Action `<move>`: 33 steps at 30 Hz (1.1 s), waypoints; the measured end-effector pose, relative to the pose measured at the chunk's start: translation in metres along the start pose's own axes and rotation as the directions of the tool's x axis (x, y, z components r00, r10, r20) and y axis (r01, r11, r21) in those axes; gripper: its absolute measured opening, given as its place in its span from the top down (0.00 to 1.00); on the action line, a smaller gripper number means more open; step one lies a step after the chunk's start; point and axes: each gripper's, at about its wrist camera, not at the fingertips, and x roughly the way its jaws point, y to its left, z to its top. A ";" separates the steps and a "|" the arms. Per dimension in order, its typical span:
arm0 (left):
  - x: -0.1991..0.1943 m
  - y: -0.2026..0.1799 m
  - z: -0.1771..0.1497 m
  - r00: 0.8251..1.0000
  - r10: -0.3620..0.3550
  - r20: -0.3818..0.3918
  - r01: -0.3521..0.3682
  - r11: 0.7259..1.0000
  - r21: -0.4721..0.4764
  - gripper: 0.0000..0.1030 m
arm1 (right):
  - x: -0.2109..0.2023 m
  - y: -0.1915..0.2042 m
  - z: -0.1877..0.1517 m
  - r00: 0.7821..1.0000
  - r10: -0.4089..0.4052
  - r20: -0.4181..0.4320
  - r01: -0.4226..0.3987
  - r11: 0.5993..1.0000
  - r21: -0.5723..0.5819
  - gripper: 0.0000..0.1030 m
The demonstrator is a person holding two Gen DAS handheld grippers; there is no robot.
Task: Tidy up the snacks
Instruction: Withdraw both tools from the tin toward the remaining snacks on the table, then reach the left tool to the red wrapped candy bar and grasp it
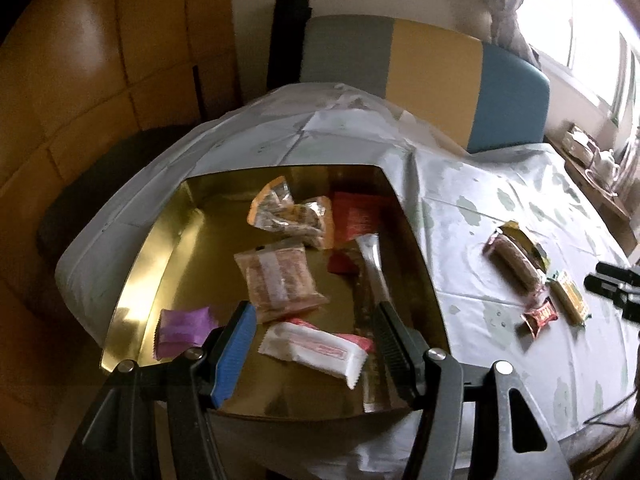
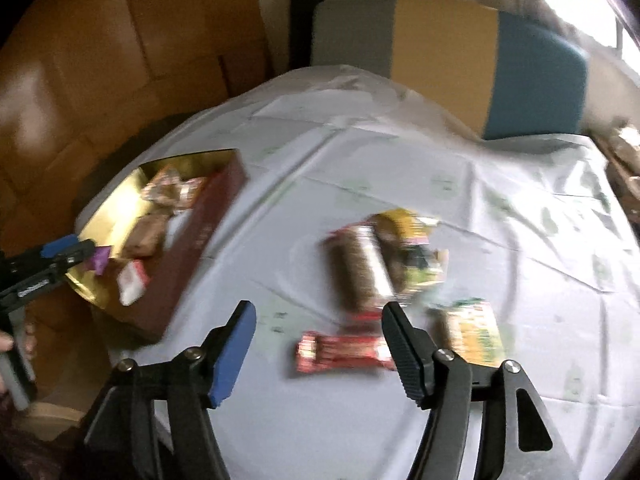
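My left gripper (image 1: 314, 312) hangs open over a gold-lined box (image 1: 280, 170). A white and red packet (image 1: 316, 350) lies on the box floor below its gap, untouched. A purple packet (image 1: 184, 326), a tan cracker packet (image 1: 276, 276) and several more wrappers also lie inside. My right gripper (image 2: 318, 308) stands open above the tablecloth with nothing between its pads. Below it lies a small red bar (image 2: 344, 352), with a brown biscuit roll (image 2: 360, 268) beyond and a green and yellow packet (image 2: 472, 330) to the right. The right wrist view is blurred.
A chair (image 1: 432, 68) with a grey, yellow and blue back stands at the table's far side. Wooden panelling (image 1: 100, 60) runs along the left. A shelf with a teapot (image 1: 604, 160) sits under the window on the right. The box's maroon wall (image 2: 192, 248) rises above the cloth.
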 end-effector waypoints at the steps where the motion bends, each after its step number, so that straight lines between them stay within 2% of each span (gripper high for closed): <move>1: 0.000 -0.002 0.000 1.000 -0.002 -0.001 0.002 1.000 0.007 0.40 | -0.002 -0.009 -0.001 1.000 -0.018 -0.001 0.018 1.000 0.006 0.33; 7: -0.001 -0.025 0.001 1.000 -0.023 -0.001 0.023 0.998 0.065 0.40 | -0.004 -0.075 -0.006 0.985 -0.168 -0.031 0.170 0.982 0.086 0.32; 9: -0.002 -0.035 0.002 0.999 -0.033 0.000 0.033 0.995 0.093 0.40 | 0.003 -0.101 -0.013 0.976 -0.210 -0.064 0.218 0.959 0.181 0.32; 11: -0.003 -0.047 0.003 0.999 -0.042 0.005 0.041 0.991 0.130 0.40 | 0.011 -0.124 -0.020 0.956 -0.252 -0.153 0.286 0.920 0.270 0.32; 12: -0.003 -0.054 0.003 0.999 -0.051 0.003 0.050 0.988 0.149 0.40 | 0.009 -0.130 -0.020 0.953 -0.262 -0.153 0.296 0.909 0.293 0.32; 17: 0.001 -0.079 0.005 0.997 -0.082 -0.014 0.083 0.977 0.197 0.40 | -0.002 -0.147 -0.021 0.961 -0.245 -0.130 0.277 0.884 0.377 0.32; 22: 0.004 -0.107 0.006 0.994 -0.108 -0.032 0.113 0.959 0.259 0.40 | -0.002 -0.145 -0.021 0.958 -0.256 -0.128 0.286 0.882 0.376 0.29; 33: 0.017 -0.156 0.003 0.985 -0.144 -0.090 0.167 0.920 0.355 0.40 | -0.010 -0.145 -0.021 0.961 -0.256 -0.105 0.276 0.876 0.396 0.28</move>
